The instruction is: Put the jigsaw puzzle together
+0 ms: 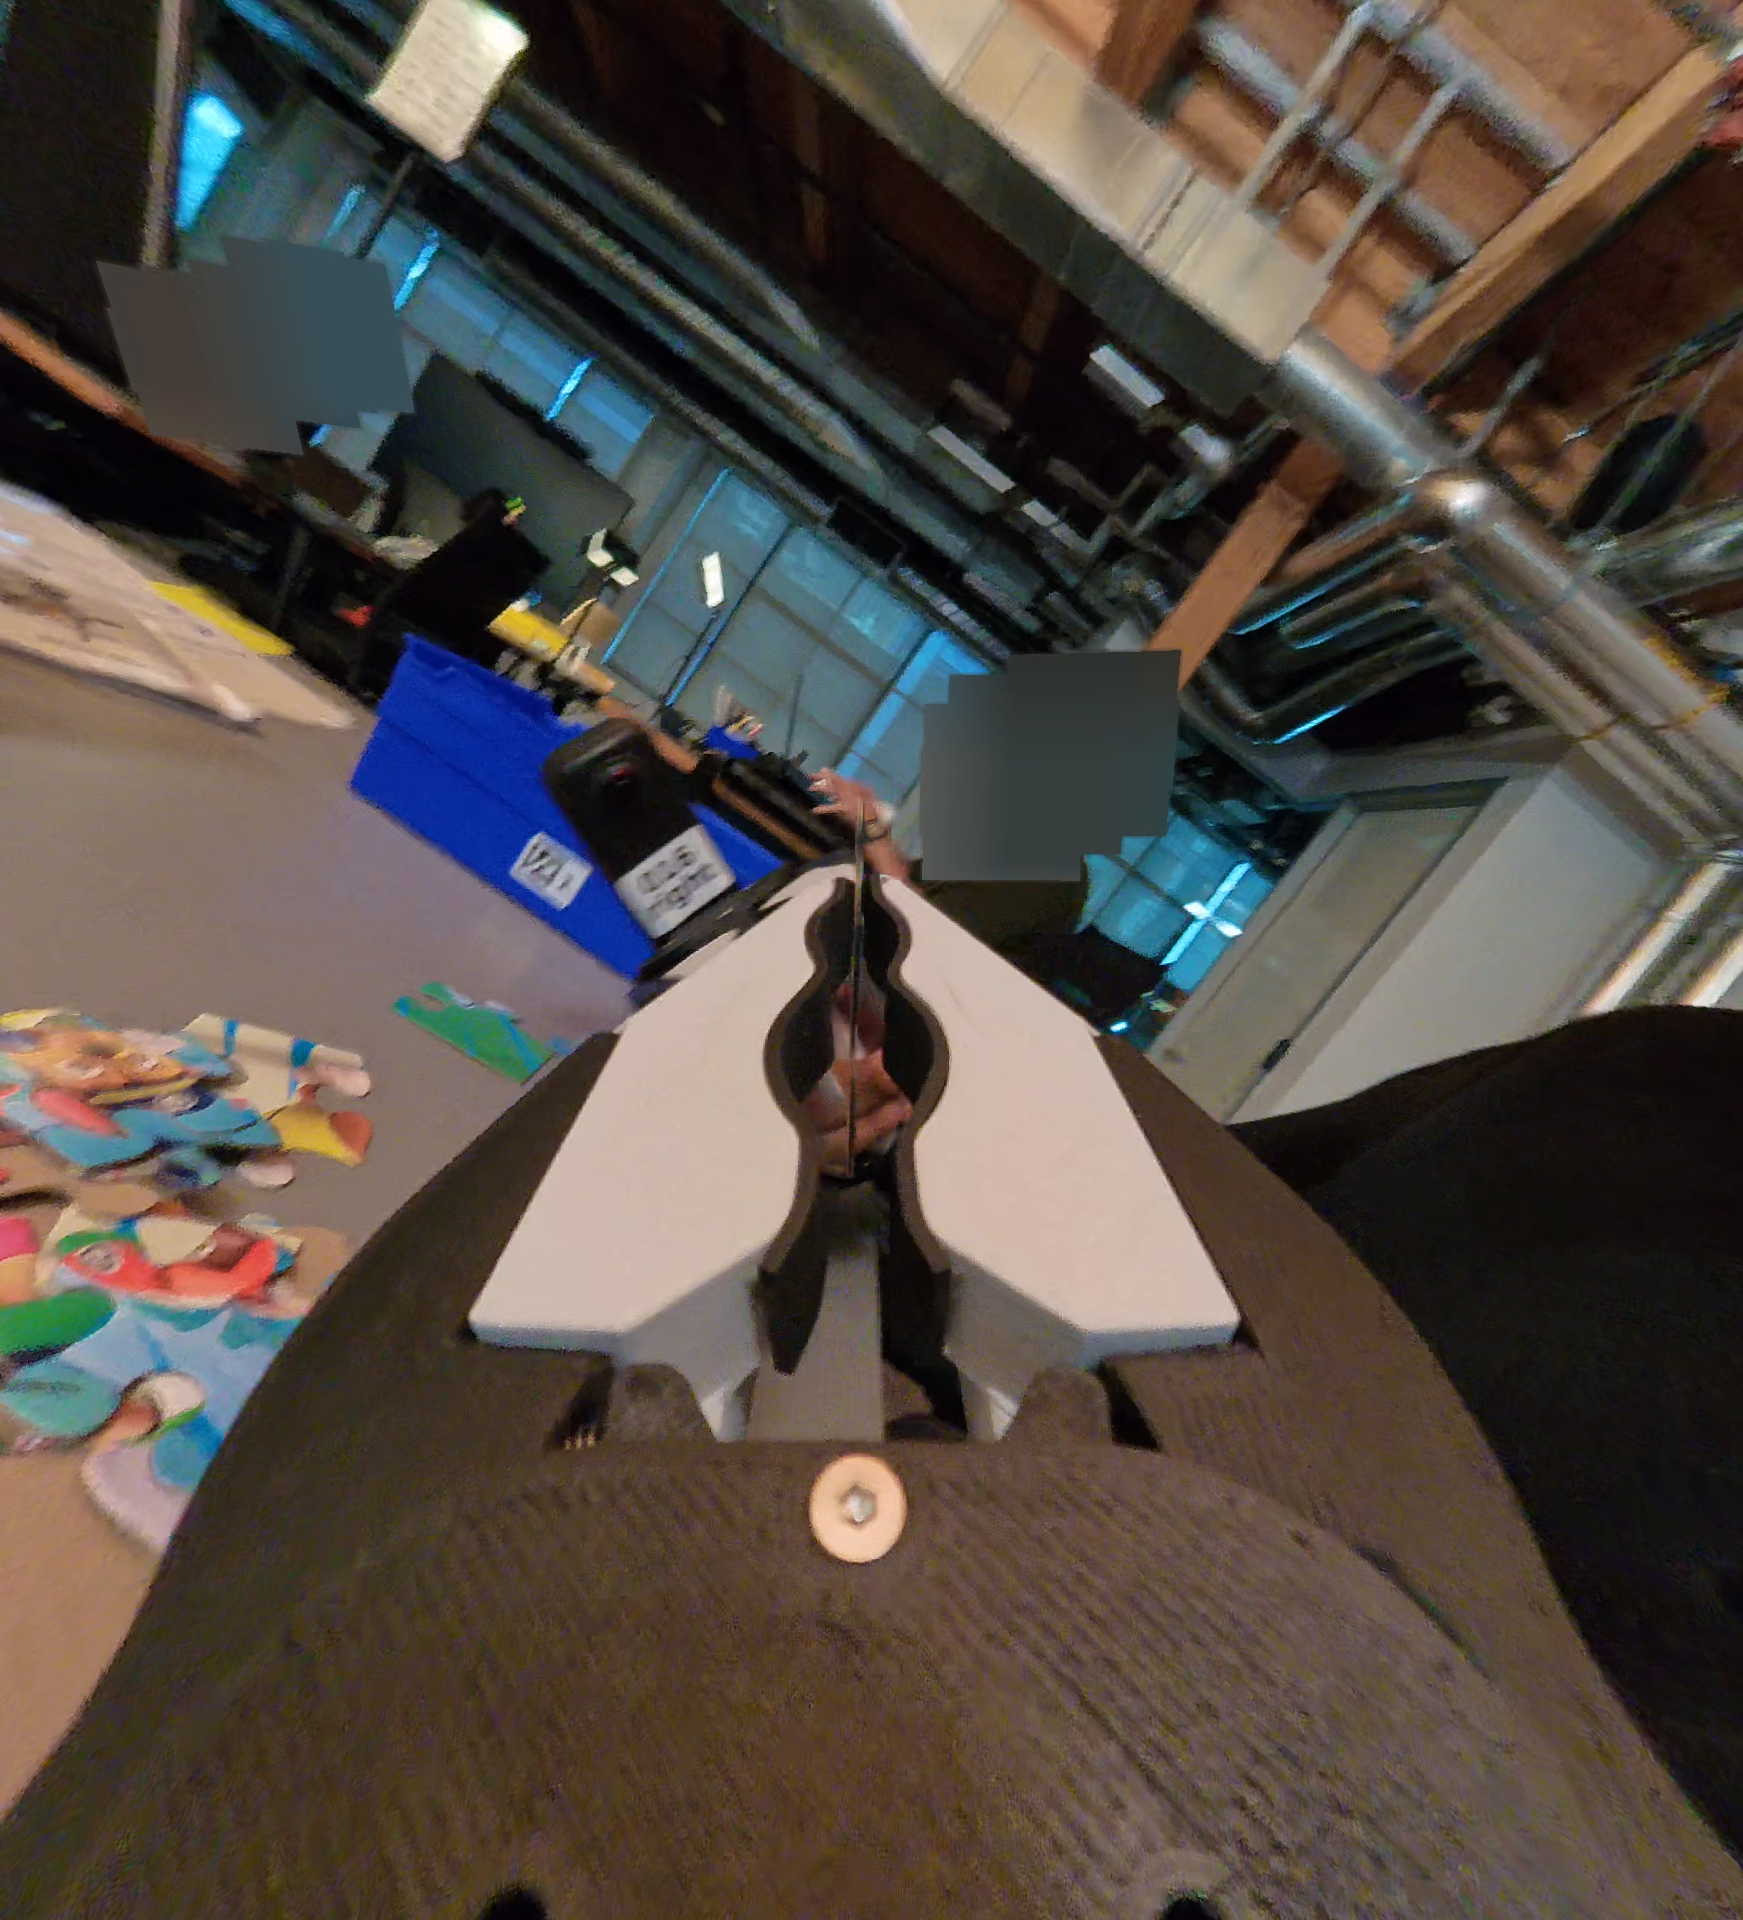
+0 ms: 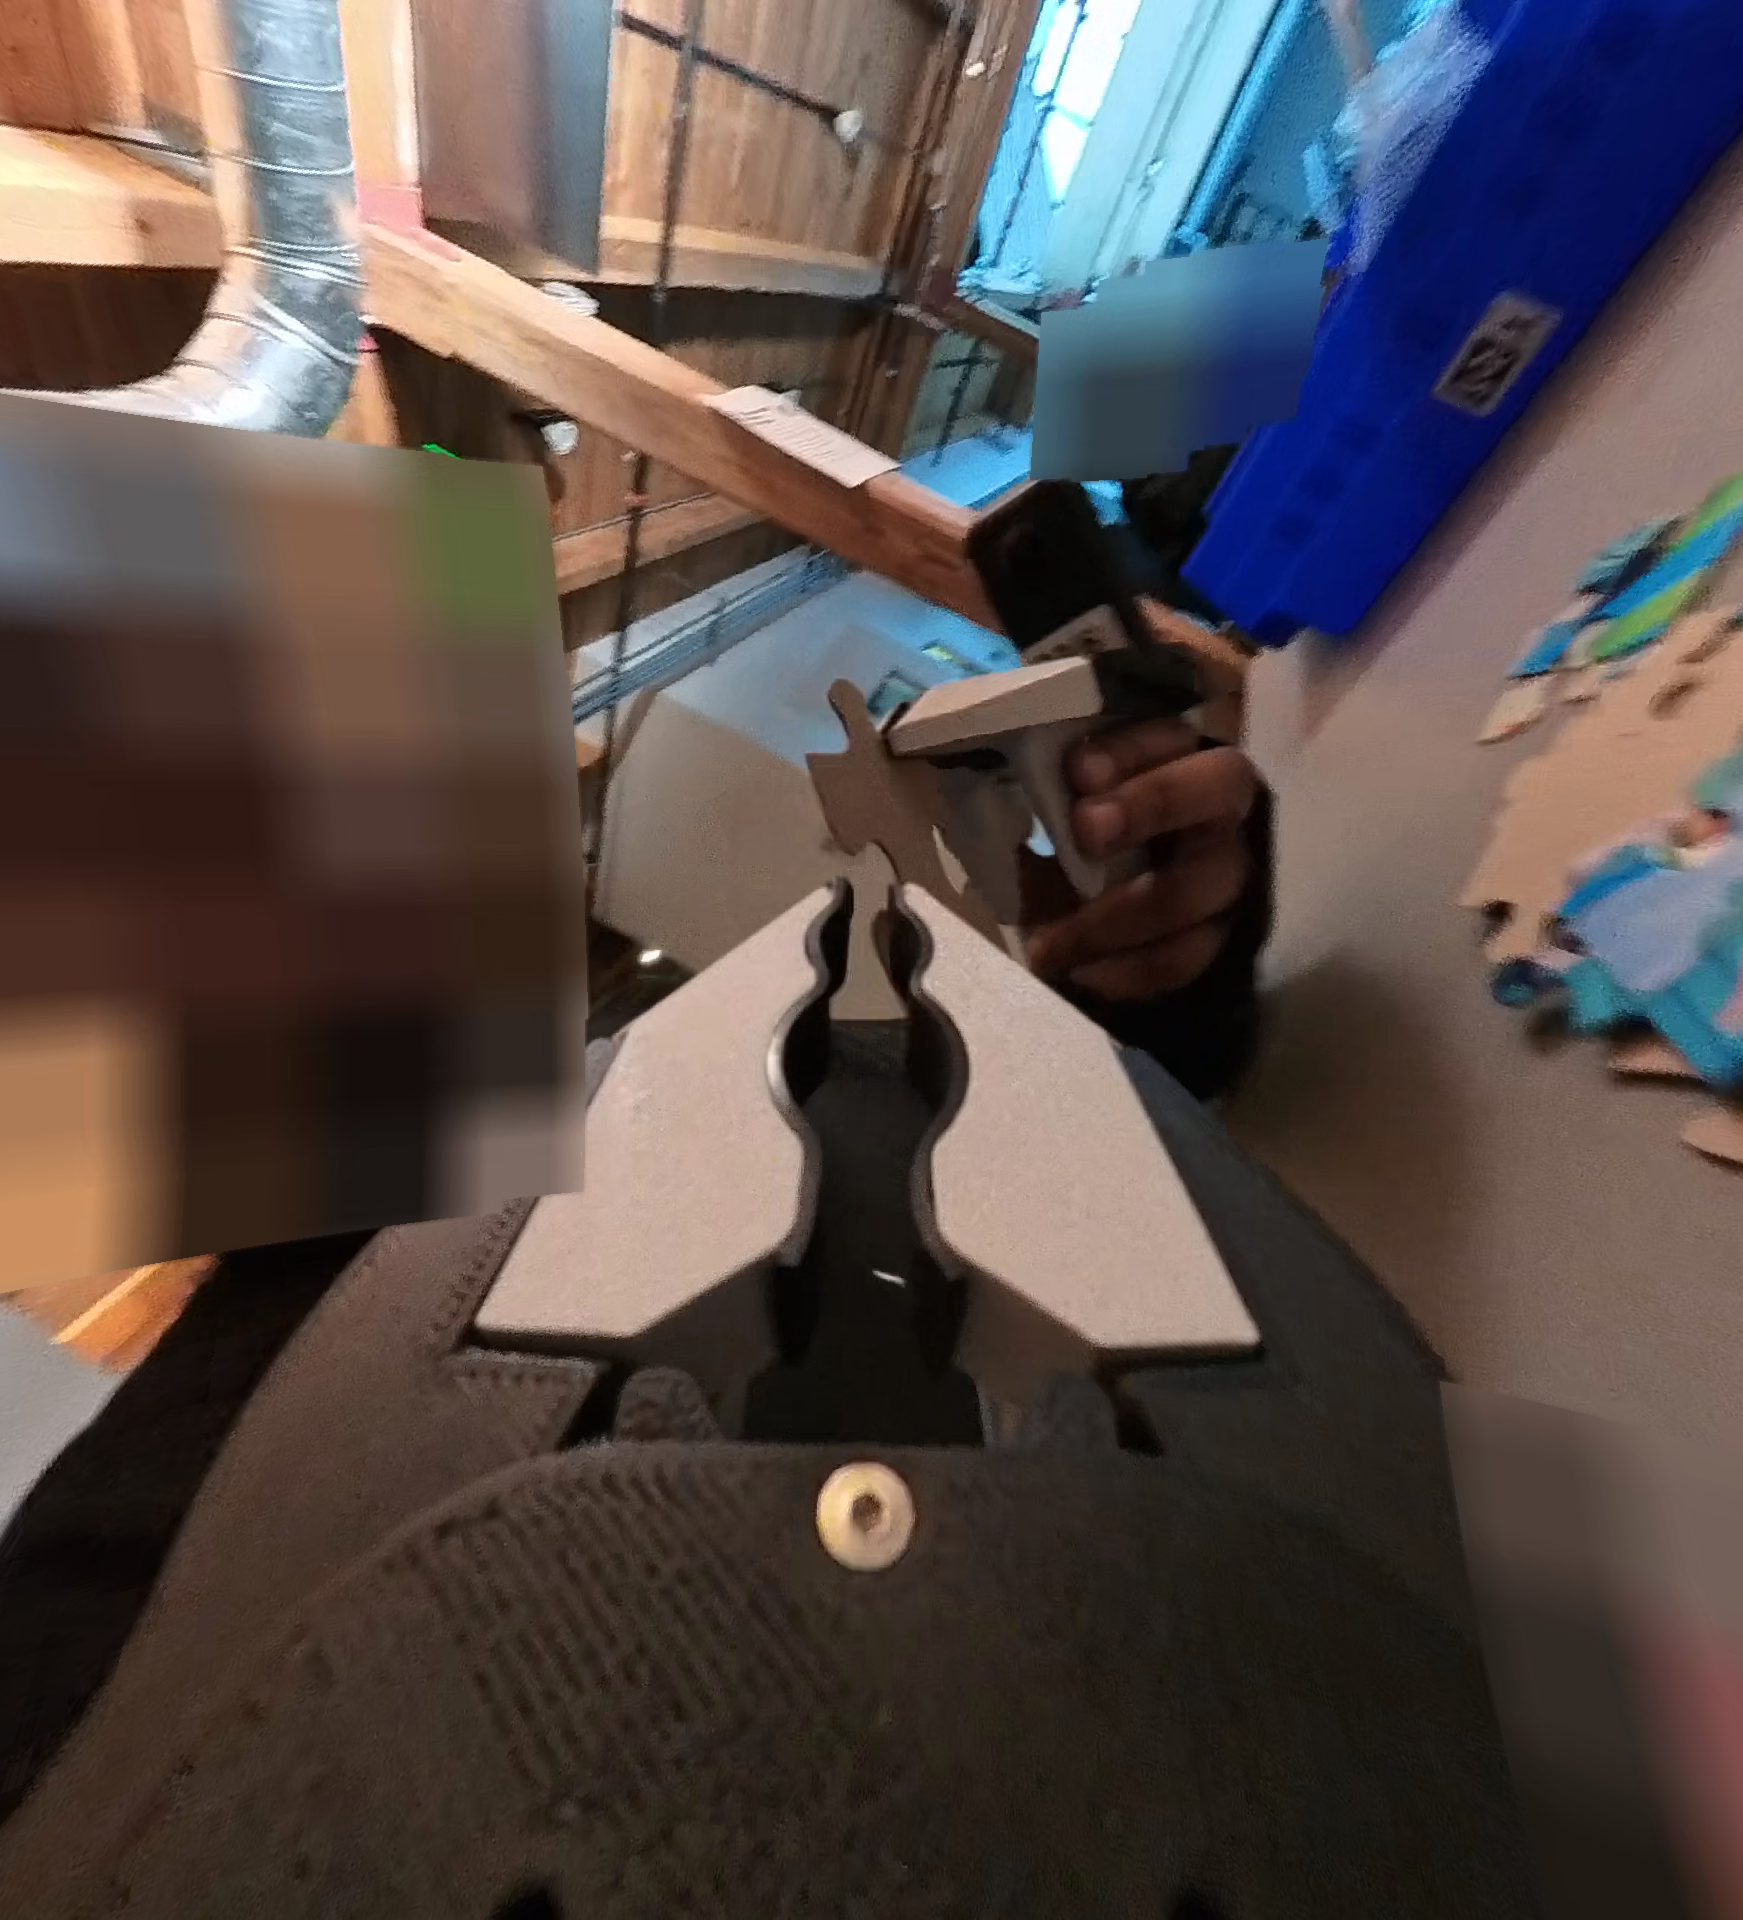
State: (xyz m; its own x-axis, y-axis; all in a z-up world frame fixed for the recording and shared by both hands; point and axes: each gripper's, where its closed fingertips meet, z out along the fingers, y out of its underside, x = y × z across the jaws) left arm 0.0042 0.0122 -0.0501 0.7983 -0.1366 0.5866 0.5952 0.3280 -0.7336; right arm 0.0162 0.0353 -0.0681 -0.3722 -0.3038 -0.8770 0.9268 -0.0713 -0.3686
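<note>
In the left wrist view, the left hand-held gripper [image 1: 859,883] fills the lower centre of the frame with its white fingers [image 1: 701,1122] drawn together at the tips, clenched on a thin puzzle piece [image 1: 854,997] seen edge-on as a dark line running down the slot between them. Beyond the tips, just left of centre, the right hand-held gripper [image 1: 742,914] shows only its black body, topped by a camera and a white label. Behind it a blue bin [image 1: 451,748] stands on the grey surface [image 1: 119,852]. At the lower left lies a heap of colourful puzzle pieces [image 1: 108,1226], with a single green piece [image 1: 477,1029] apart from it, nearer the centre.

In the right wrist view, the right hand-held gripper [image 2: 869,894] occupies the lower centre, its grey fingers [image 2: 711,1122] released, with a narrow gap at the tips and nothing pressed between them. Just above those tips, right of centre, the left hand-held gripper [image 2: 898,743] points left, gripped by a hand [image 2: 1158,842], and pinches the puzzle piece [image 2: 872,800], whose plain brown cardboard back faces the camera. The piece's lower edge hangs close over the open tips; contact cannot be told. The blue bin [image 2: 1532,312] sits at the upper right, and the loose puzzle pieces [image 2: 1677,894] lie blurred along the right edge on the grey surface [image 2: 1418,1143].
</note>
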